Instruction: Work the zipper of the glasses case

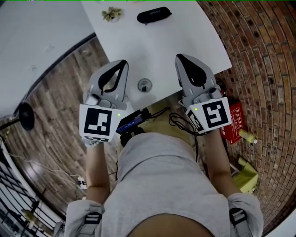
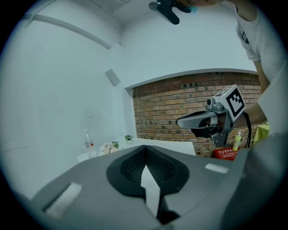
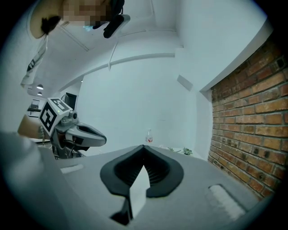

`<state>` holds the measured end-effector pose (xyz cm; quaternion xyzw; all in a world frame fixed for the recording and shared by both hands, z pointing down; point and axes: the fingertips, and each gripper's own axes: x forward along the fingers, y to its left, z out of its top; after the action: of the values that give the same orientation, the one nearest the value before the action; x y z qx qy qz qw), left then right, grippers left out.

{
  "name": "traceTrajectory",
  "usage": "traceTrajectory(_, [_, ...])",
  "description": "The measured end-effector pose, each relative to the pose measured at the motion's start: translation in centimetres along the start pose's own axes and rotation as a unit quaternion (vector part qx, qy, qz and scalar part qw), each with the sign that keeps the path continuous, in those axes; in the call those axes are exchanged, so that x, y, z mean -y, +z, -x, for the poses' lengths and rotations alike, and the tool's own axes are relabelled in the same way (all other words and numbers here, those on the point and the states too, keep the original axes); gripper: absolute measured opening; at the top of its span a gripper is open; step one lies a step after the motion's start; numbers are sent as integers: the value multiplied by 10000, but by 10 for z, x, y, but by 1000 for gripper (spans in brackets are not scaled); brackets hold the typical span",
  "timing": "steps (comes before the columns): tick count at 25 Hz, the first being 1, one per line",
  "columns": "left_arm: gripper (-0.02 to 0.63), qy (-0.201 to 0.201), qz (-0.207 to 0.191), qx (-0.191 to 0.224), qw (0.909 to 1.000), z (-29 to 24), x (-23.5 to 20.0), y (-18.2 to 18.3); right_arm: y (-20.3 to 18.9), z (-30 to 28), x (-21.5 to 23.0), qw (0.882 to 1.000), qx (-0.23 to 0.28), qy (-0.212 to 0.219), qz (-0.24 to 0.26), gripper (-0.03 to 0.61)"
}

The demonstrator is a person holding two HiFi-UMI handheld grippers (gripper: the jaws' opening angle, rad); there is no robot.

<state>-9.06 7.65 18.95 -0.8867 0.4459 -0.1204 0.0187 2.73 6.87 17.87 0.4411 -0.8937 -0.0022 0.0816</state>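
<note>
At the far edge of the white table (image 1: 185,41), well apart from both grippers, I see the black glasses case (image 1: 154,15) lying flat. Its zipper is too small for me to make out. A small dried plant sprig (image 1: 112,14) lies near it, towards the table's left edge.

Close to the near edge, a round cable grommet (image 1: 144,85) sits in the tabletop between my two grippers. My left gripper (image 1: 122,63) hovers above the near edge to the left of the grommet, its jaws closed tip to tip and empty. My right gripper (image 1: 179,58) hangs to the right of the grommet, jaws likewise pressed together with nothing in them. Both point across the table towards its far edge, roughly level.

Beyond the table's right edge, a red box (image 1: 235,121) and a yellow bottle (image 1: 247,136) lie by the brick wall (image 1: 259,46).
</note>
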Motion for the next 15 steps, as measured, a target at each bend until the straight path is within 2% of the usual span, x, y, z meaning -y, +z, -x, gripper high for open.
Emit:
traceTrajectory(7, [12,79,97,-155,9998,20,6,-10,-8,23,-10,9998,-104,-143,11,2])
traceTrajectory(13, [12,40,13,60,10000,25,11,-2,-12,34,-10,9994,-185,-288,49,2])
traceTrajectory(15, [12,63,51,3,10000,28,12,-6,-12,35,-12,9994,-184,-298,57,2])
